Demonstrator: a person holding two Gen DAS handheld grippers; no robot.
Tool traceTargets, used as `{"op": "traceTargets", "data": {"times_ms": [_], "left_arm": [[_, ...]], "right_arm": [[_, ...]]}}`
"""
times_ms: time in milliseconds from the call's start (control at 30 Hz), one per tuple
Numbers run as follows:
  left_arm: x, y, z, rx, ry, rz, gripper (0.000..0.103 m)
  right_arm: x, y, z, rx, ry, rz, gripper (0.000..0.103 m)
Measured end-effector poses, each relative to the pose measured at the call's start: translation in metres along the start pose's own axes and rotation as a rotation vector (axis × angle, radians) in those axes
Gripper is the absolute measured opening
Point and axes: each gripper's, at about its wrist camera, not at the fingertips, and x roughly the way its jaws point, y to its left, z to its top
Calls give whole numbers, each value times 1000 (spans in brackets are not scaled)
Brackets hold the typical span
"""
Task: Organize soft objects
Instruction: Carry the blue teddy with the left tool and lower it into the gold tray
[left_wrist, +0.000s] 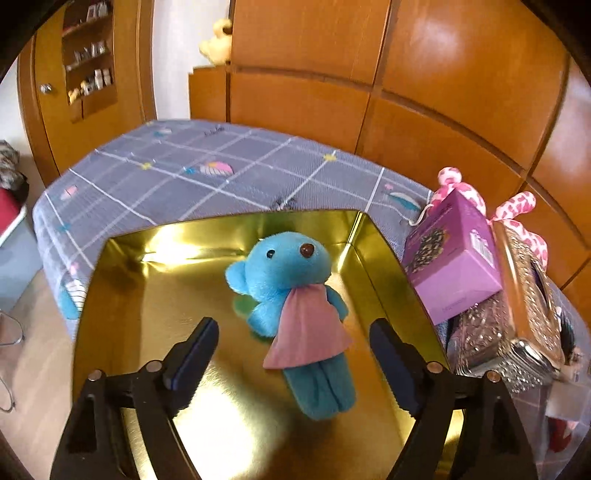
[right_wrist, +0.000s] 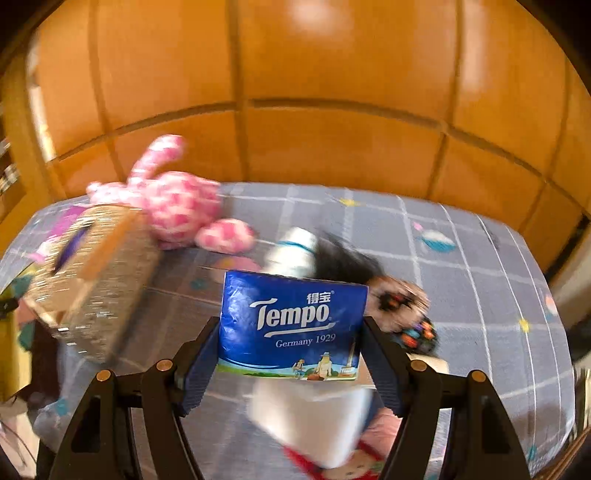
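The blue teddy, pink-bibbed, lies mid-floor in the gold tin, walls clear around it, between the open left gripper. The right gripper clamps a blue tissue pack, seemingly above the bed's blurred middle.

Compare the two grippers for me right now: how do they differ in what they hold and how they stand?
The left gripper is open and holds nothing; the right gripper is shut on a blue Tempo tissue pack. The left gripper hangs over a gold tray where a blue teddy bear lies free; the right gripper is over the grey checked cloth. Both are black with blue pads.
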Motion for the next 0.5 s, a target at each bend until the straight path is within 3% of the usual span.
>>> {"op": "traceTargets", "data": {"times_ms": [333, 500], "left_arm": [[-36, -1, -13, 49, -94, 54, 91], [-47, 6, -16, 31, -137, 95, 101]], "right_arm": [[-26, 124, -5, -240, -13, 300, 74], [-28, 184, -16, -335, 17, 430, 74]]}}
